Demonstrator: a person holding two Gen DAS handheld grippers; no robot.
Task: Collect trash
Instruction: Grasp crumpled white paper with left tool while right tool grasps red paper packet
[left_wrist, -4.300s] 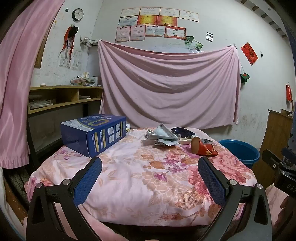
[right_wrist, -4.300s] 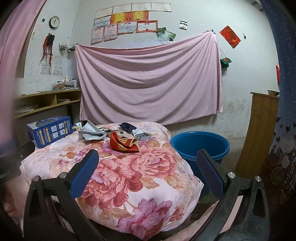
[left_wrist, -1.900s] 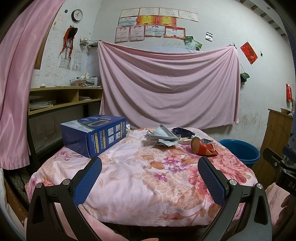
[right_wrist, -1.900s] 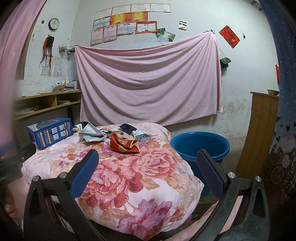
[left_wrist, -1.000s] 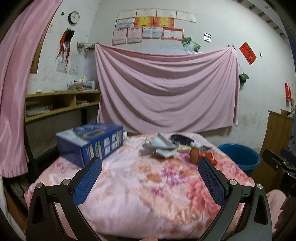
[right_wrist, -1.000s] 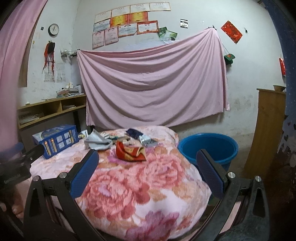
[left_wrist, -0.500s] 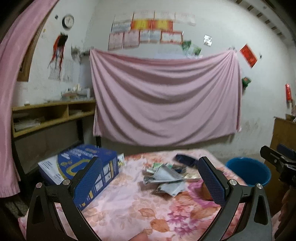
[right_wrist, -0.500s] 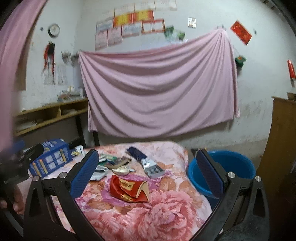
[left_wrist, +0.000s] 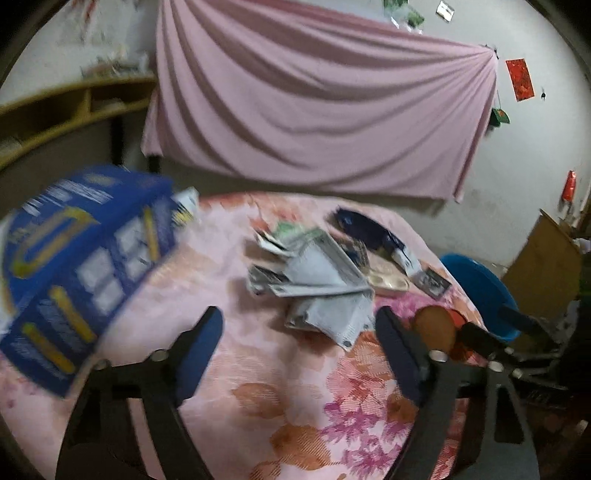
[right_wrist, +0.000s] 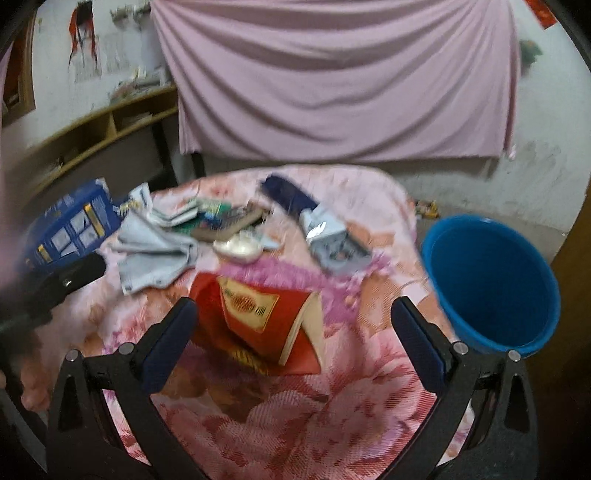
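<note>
Trash lies on a table under a pink floral cloth (left_wrist: 258, 369). My left gripper (left_wrist: 299, 332) is open and empty, just short of a crumpled grey wrapper (left_wrist: 321, 291). A dark blue wrapper (left_wrist: 365, 229) lies beyond it. My right gripper (right_wrist: 295, 325) is open and empty, its jaws on either side of a crushed red box (right_wrist: 258, 325) without touching it. The grey wrapper (right_wrist: 151, 258), a small white dish (right_wrist: 240, 249), a silver-blue packet (right_wrist: 332, 240) and a heap of small packets (right_wrist: 218, 218) lie behind the red box. A blue tub (right_wrist: 491, 284) stands at the table's right.
A large blue carton (left_wrist: 77, 266) sits at the table's left; it also shows in the right wrist view (right_wrist: 70, 229). A pink sheet (right_wrist: 332, 81) hangs on the back wall. Wooden shelves (right_wrist: 99, 136) stand at the left and a wooden cabinet (left_wrist: 543, 254) at the right.
Both grippers have moved forward and tilted down over the table. The grey wrapper now lies close before the left gripper; the red box now sits between the right gripper's jaws. Both stay open.
</note>
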